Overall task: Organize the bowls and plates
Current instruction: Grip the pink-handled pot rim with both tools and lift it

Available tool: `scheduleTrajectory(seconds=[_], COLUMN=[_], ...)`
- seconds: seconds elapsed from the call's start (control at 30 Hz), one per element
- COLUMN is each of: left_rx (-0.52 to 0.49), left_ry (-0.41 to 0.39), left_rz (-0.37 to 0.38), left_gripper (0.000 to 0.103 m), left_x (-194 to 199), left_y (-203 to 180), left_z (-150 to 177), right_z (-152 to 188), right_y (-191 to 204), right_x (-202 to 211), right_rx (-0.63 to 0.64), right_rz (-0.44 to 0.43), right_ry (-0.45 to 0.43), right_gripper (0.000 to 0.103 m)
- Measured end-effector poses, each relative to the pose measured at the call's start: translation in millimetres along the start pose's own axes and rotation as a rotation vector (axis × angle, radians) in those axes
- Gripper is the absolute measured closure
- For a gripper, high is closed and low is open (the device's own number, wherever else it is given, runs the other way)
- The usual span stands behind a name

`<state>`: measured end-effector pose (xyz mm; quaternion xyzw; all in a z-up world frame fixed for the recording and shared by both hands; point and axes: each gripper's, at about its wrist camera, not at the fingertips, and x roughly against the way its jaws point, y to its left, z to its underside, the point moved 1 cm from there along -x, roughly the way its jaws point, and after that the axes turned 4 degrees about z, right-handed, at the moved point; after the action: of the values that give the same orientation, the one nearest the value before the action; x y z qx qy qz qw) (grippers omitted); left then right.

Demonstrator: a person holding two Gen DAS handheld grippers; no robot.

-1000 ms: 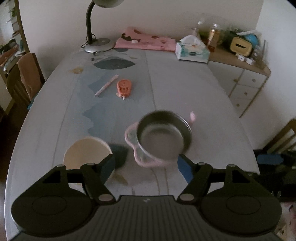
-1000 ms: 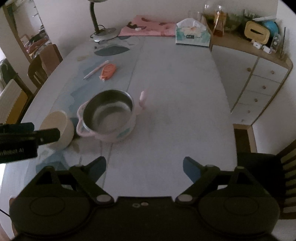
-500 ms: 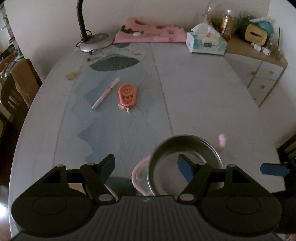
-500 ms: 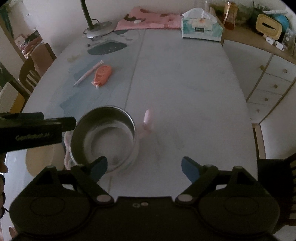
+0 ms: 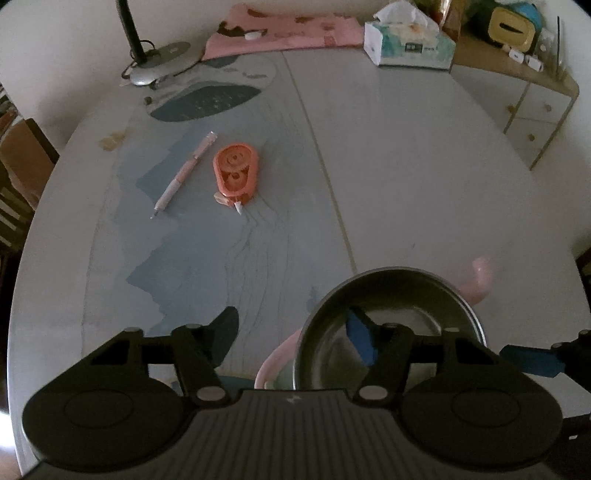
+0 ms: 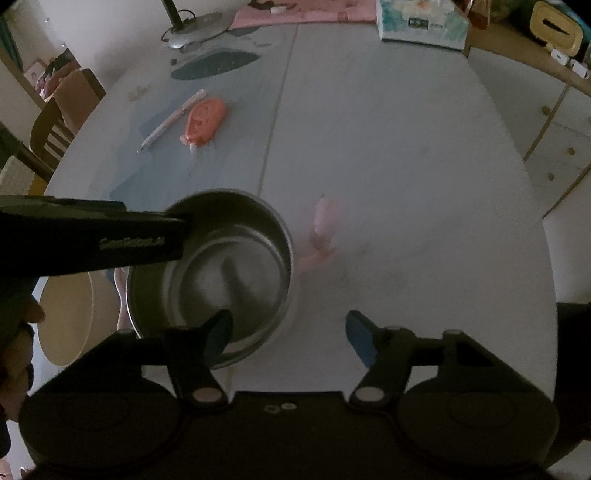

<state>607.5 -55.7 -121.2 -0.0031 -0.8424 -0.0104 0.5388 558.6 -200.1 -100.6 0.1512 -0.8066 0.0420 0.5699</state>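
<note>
The steel bowl [image 6: 210, 273] sits on the near part of the bench [image 6: 406, 147]. It has a pink outer shell with a pink handle [image 6: 325, 225] projecting to its right. Nothing is visible inside the bowl apart from reflections on the metal. A cream bowl [image 6: 66, 317] stands just left of it, touching or nearly so; its interior is partly hidden by the left tool body and no contents can be made out.

In the left wrist view, the left gripper [image 5: 295, 332] has its fingers spread wide and grasping nothing. Its right finger [image 5: 360, 338] lies over the interior of the steel bowl [image 5: 391, 325], while its left finger [image 5: 225, 332] is outside the bowl, over the bench surface. The left rim of the bowl therefore lies between the two fingers. Whether either finger touches the rim cannot be determined.

In the right wrist view, the right gripper [image 6: 291, 336] is also released, with its fingers wide apart and holding nothing. Its left finger [image 6: 219, 332] overlaps the near rim of the steel bowl; its right finger [image 6: 360, 339] is over bare bench.

The bench surface is pale grey with a blue-grey printed pattern on its left half. Farther back on the left lie a pink pen [image 5: 184, 173] and an orange correction-tape dispenser [image 5: 235, 173], side by side and apart. At the far edge are a lamp base [image 5: 162, 62], a pink cloth [image 5: 280, 33] and a tissue box [image 5: 410, 44]. A white drawer cabinet [image 6: 554, 122] stands at the right.
</note>
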Motion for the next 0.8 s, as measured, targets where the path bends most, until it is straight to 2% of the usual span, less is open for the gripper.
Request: scheduleTrajectory(seconds=[0.07, 0.13, 0.23, 0.3, 0.43, 0.63, 0.8], left_rx=[0.005, 0.007, -0.002, -0.003, 0.006, -0.016, -0.028], left_ry=[0.016, 0.025, 0.036, 0.036, 0.042, 0.060, 0.065], left_rz=[0.012, 0.022, 0.027, 0.027, 0.033, 0.026, 0.054], left_gripper=[0.057, 0.066, 0.073, 0.079, 0.082, 0.089, 0.094], left_x=[-5, -8, -10, -9, -8, 0, 13], left_y=[1, 1, 0, 0, -1, -9, -18], left_z=[0, 0, 2, 2, 3, 14, 29], right_z=[1, 1, 2, 2, 2, 2, 6], right_y=[0, 0, 1, -1, 0, 1, -6], right_x=[-2, -4, -5, -4, -1, 1, 4], right_rx=[0.000, 0.002, 0.004, 0.000, 0.003, 0.018, 0.046], right_rz=[-0.003, -0.006, -0.016, -0.029, -0.039, 0.001, 0.005], right_ry=[0.010, 0.019, 0.028, 0.038, 0.047, 0.042, 0.064], right_gripper=[0.042, 0.051, 0.064, 0.067, 0.078, 0.084, 0.089])
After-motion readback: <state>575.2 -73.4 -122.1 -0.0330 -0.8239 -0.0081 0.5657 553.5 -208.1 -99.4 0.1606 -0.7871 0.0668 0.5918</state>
